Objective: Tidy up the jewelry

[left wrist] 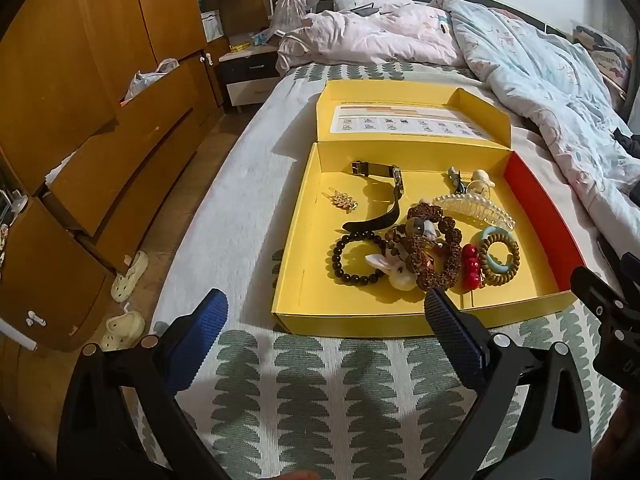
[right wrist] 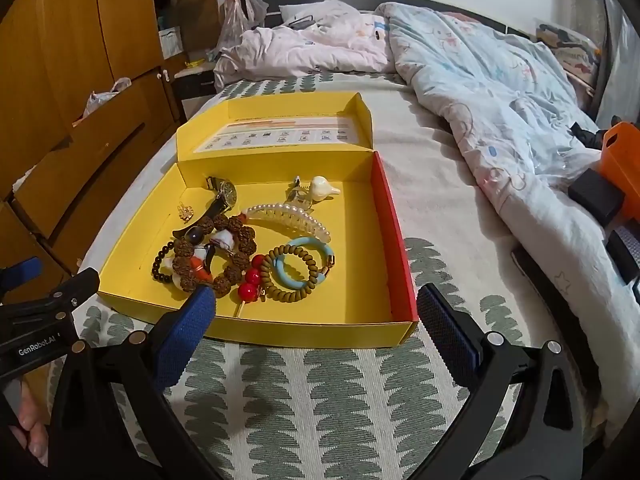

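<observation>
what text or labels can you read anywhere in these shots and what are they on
"GenRobot.AI": white lettering on the black body of the left tool, seen in the right wrist view.
"DA": partial white letters on the right tool at the left wrist view's edge; the rest is cut off.
Printed sheet inside the yellow box lid: orange bars and rows of small icons, too small to read.

Bed sheet, white with green leaf print, spread over mattress. Crumpled quilts heaped at far end: pink-white, pale blue. Wooden wardrobe ranged along left; drawers left ajar. Cream clogs noted on floor beside it. Orange case seen at right edge.
</observation>
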`<state>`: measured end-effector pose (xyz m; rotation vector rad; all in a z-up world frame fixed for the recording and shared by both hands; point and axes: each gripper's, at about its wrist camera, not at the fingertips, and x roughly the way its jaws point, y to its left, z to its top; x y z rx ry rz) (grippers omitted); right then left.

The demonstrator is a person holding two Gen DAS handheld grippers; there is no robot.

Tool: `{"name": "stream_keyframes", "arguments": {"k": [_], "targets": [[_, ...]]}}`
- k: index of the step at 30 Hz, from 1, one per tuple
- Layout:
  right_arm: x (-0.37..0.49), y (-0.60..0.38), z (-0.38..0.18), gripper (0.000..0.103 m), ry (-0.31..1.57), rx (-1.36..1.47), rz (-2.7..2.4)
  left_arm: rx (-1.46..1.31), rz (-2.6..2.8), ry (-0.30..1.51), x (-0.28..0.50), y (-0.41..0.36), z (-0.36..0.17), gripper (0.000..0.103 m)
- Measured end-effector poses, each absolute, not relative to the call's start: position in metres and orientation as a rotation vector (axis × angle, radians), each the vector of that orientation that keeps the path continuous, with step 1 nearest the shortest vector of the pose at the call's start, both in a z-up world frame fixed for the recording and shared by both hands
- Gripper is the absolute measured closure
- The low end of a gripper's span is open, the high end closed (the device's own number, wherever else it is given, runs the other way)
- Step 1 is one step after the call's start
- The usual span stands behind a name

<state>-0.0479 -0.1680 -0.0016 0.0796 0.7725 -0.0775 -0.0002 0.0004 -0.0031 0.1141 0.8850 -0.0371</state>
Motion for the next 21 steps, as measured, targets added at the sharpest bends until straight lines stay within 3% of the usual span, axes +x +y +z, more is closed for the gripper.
{"name": "stream_keyframes", "arguments": {"k": [21], "targets": [[-0.0484, -0.1667, -0.0027, 0.003, 0.772, 0.071, -0.077, 0.118, -0.038, 0.898, 0.0013, 0.0005, -0.0045, 0.006]]}}
